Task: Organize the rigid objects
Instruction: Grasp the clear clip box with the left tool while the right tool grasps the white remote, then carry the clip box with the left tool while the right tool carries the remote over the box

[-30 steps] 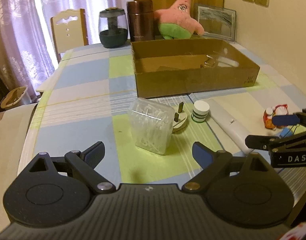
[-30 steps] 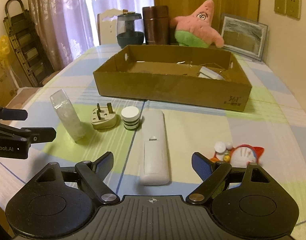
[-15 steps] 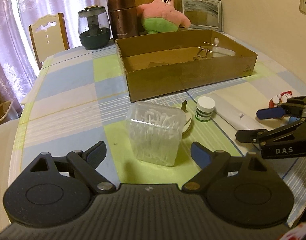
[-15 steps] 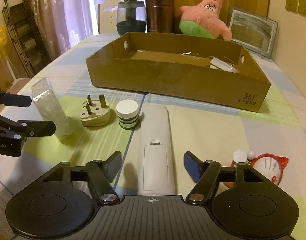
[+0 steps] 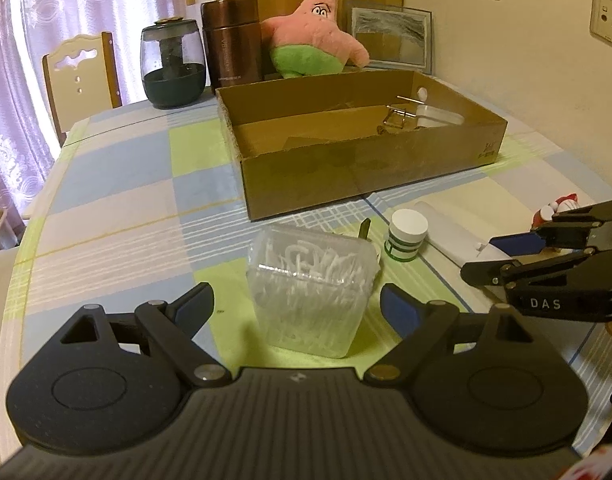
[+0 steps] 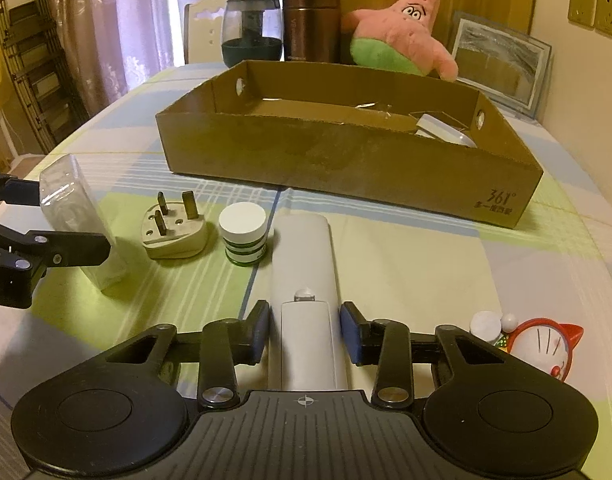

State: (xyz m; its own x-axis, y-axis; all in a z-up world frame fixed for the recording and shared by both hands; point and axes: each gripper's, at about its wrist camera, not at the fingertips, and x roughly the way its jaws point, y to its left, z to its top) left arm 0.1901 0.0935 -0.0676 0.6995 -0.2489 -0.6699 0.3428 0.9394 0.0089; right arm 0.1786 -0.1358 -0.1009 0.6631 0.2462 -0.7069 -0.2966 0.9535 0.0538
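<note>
A clear plastic box of cotton swabs (image 5: 311,292) stands on the checked tablecloth between the fingers of my left gripper (image 5: 296,308). That gripper is open, with a gap on each side of the box. A long white remote (image 6: 306,280) lies lengthwise under my right gripper (image 6: 306,332). Its jaws are closing, and the blue pads (image 6: 350,334) sit against the remote's two sides near its near end. Between the two grippers lie a beige plug (image 6: 174,236), prongs up, and a small white jar with green stripes (image 6: 244,236).
A shallow cardboard box (image 6: 345,168) with a few items in its right end stands behind the loose objects. A red and white cat-shaped toy (image 6: 545,352) lies right of the remote. A flask, a dark jar, a pink plush star and a picture frame line the back.
The right jaws have narrowed from wide apart to the sides of the remote. Both grippers moved forward and lower. The swab box now sits deeper between the left fingers.
</note>
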